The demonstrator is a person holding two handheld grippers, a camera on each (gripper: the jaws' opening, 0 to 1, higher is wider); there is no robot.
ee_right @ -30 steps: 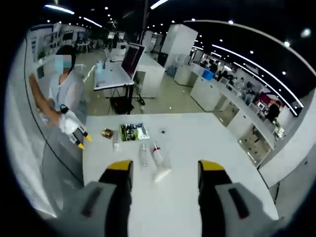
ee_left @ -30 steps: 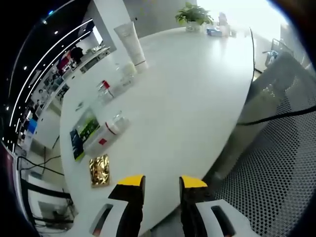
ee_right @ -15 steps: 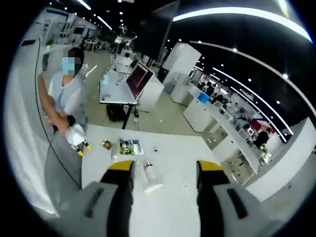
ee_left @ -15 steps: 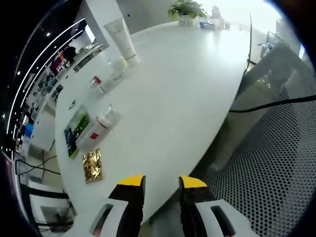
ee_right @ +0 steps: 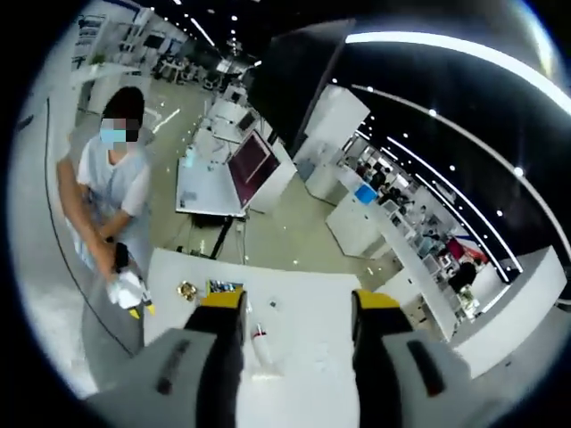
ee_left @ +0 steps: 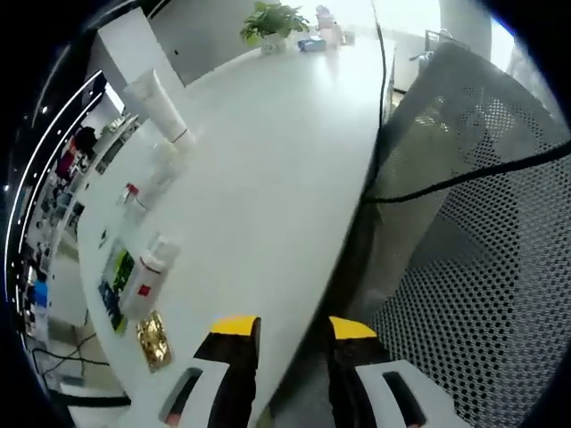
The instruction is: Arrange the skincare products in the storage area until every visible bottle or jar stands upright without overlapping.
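text: we can read none | white squeeze tube [ee_left: 159,99] standing on the white worktop [ee_left: 268,178]: no print we can make out | white bottle with red label patch [ee_left: 145,283] lying flat: patch too small to read | green-and-black printed card [ee_left: 114,283]: blurred | gold foil sachet [ee_left: 153,339]: no lettering resolves

Smooth glossy white table [ee_left: 268,169], shiny gold foil packet [ee_left: 153,341], perforated mesh chair [ee_left: 482,267].

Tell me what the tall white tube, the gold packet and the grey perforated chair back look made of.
Tall white tube: probably soft matte plastic, opaque and smooth. Gold packet: likely metallic foil, shiny and crinkled. Grey perforated chair back: seemingly mesh or punched plastic, with regular small holes.
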